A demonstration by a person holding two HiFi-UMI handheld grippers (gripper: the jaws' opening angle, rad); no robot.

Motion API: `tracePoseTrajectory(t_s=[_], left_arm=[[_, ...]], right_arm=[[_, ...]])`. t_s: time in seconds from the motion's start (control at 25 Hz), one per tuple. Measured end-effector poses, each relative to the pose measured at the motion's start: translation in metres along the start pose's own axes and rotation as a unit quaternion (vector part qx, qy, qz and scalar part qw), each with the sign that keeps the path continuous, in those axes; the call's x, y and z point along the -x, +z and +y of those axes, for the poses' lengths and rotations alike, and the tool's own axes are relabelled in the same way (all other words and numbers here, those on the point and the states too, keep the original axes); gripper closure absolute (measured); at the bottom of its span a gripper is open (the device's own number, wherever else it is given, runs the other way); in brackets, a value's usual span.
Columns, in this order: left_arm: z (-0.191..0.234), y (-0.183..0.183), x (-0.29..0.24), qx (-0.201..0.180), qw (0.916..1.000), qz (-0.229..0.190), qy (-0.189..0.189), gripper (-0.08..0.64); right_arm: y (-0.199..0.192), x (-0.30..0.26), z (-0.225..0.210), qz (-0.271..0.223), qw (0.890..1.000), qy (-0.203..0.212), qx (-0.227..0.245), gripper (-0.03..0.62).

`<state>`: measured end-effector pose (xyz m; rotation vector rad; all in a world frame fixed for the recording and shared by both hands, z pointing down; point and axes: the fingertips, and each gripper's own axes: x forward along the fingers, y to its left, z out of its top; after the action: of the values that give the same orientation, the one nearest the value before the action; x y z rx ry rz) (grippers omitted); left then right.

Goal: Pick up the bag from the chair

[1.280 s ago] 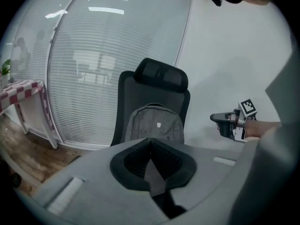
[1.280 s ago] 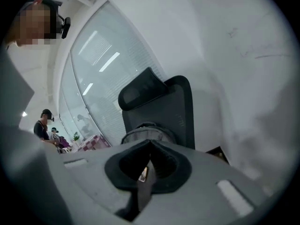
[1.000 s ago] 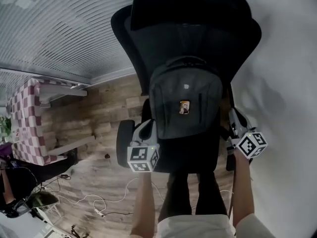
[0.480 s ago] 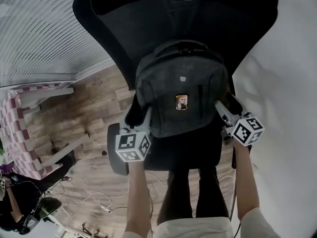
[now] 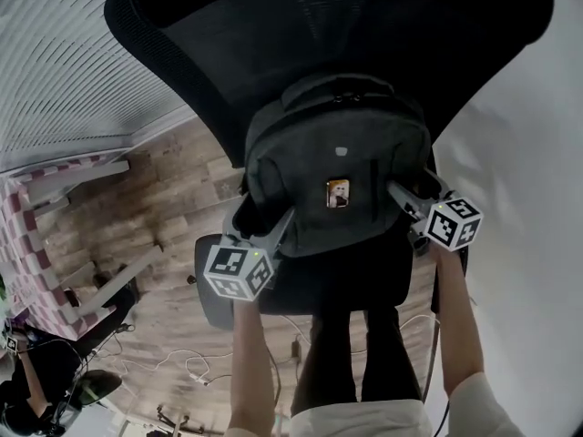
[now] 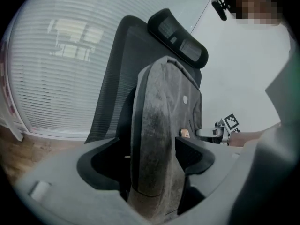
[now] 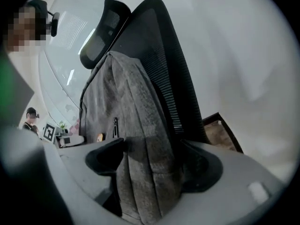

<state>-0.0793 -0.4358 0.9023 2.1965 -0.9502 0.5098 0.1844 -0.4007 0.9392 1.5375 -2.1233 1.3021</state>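
A dark grey backpack [image 5: 337, 171] stands upright on the seat of a black office chair [image 5: 228, 53], leaning on its mesh back. My left gripper [image 5: 264, 215] is at the bag's lower left side. In the left gripper view its jaws [image 6: 150, 153] have just been opening and stand wide, with the bag's side edge [image 6: 157, 135] between them and a gap beside the left pad. My right gripper [image 5: 410, 185] is at the lower right side. Its jaws [image 7: 150, 161] have also just been opening, and straddle the bag's side panel [image 7: 136, 135].
The chair's armrest [image 5: 211, 289] juts out below the left gripper. The person's dark trouser legs [image 5: 351, 362] stand against the seat front. Cables [image 5: 200, 367] lie on the wooden floor. A white wall [image 5: 528, 153] is on the right, window blinds [image 5: 64, 62] on the left.
Both grippers have sunk along the bag's lower sides and their jaws have spread from shut to wide. The view has closed in on the chair.
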Motion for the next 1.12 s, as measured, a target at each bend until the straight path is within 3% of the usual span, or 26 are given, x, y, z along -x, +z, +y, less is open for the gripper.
tracePoseTrajectory(t_s=[0.28, 0.52, 0.76, 1.12], left_arm=[[-0.007, -0.022, -0.048, 0.010, 0.9989, 0.040, -0.021, 0.207], [-0.006, -0.019, -0.046, -0.001, 0.9987, 0.038, -0.034, 0.212], [-0.022, -0.023, -0.034, -0.032, 0.9981, 0.025, -0.046, 0.296], [-0.048, -0.019, 0.016, -0.058, 0.9977, -0.026, -0.024, 0.399]], right_arm=[[-0.002, -0.014, -0.005, 0.017, 0.999, 0.026, -0.019, 0.224], [-0.001, -0.017, -0.001, -0.001, 1.000, 0.016, -0.012, 0.224], [-0.001, 0.001, 0.011, -0.026, 0.999, 0.010, 0.026, 0.274], [0.008, 0.035, 0.058, -0.045, 0.993, 0.036, 0.103, 0.314]])
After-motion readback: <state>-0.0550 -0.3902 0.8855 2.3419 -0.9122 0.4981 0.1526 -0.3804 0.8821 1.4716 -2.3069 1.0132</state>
